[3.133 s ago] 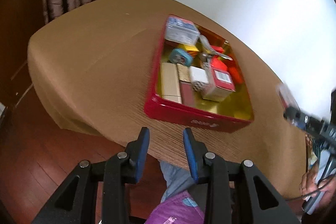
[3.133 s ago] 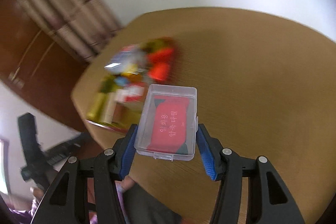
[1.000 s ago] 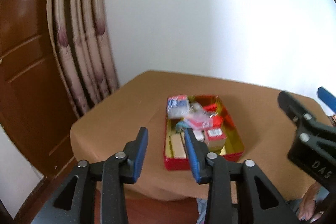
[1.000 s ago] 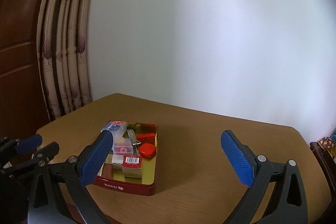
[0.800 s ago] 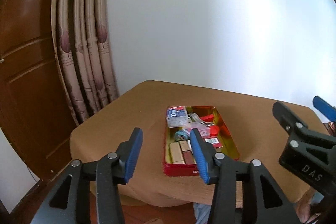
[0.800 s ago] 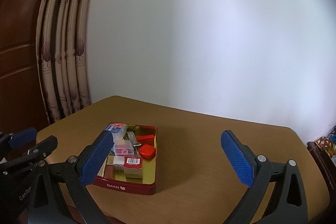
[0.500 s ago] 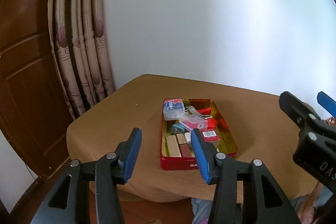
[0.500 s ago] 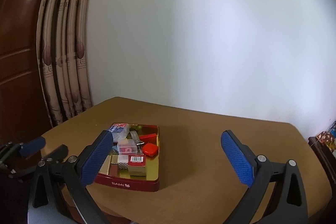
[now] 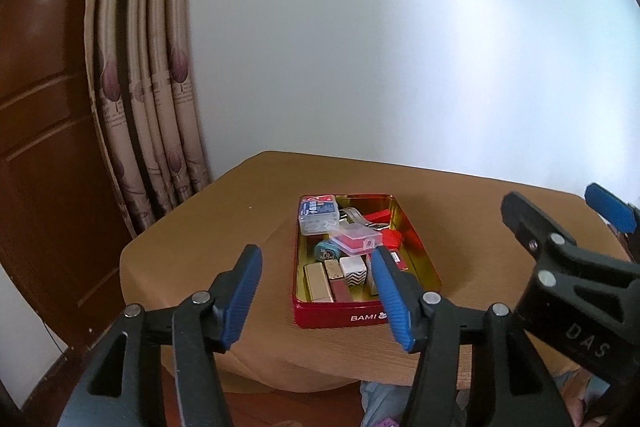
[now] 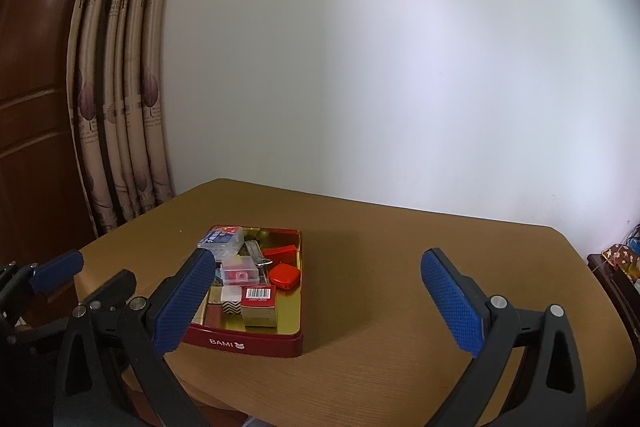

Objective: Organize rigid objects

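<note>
A red BAMI tin (image 9: 340,317) (image 10: 248,342) with a gold inside stands on the brown table. It holds several small rigid items. A clear case with a red insert (image 9: 356,238) (image 10: 239,270) lies on top of them, beside a clear box with a blue label (image 9: 318,213) (image 10: 222,240). My left gripper (image 9: 318,297) is open and empty, held back from the table's near edge. My right gripper (image 10: 320,303) is open wide and empty, above the near edge, right of the tin.
The table (image 10: 400,287) stands against a white wall. A patterned curtain (image 9: 148,87) and a brown wooden door (image 9: 36,147) are at the left. The right gripper's body (image 9: 568,279) shows in the left wrist view. Small items (image 10: 622,259) sit on furniture at far right.
The right gripper held the clear case 3.1 s ago; the case now lies in the tin. Both grippers have pulled back and up from the table, and the left one has opened wider.
</note>
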`<state>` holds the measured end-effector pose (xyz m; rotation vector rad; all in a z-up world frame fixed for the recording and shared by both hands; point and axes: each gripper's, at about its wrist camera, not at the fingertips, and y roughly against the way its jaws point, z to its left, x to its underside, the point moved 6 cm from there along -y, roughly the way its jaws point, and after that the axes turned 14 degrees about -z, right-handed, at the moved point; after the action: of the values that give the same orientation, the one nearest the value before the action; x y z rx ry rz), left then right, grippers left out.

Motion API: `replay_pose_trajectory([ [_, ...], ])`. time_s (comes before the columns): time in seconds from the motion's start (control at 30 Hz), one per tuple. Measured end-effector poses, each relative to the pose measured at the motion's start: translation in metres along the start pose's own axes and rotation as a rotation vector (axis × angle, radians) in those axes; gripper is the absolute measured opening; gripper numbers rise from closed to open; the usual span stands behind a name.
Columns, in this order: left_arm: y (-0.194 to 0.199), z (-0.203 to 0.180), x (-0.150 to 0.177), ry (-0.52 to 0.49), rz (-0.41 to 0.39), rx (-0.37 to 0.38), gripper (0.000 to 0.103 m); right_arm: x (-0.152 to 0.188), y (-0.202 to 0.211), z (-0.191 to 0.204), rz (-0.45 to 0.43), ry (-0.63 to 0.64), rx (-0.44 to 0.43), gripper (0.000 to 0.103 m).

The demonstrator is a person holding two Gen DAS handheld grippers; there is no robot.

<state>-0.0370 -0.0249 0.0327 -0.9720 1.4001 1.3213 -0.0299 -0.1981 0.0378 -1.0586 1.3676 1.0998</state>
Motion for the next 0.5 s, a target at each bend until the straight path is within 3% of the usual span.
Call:
replay_pose_trajectory([
  [0.5, -0.006, 0.0063, 0.0038, 0.024, 0.021, -0.017, 0.061, 0.0006, -0.0008, -0.004, -0.006, -0.001, 0.013, 0.102],
])
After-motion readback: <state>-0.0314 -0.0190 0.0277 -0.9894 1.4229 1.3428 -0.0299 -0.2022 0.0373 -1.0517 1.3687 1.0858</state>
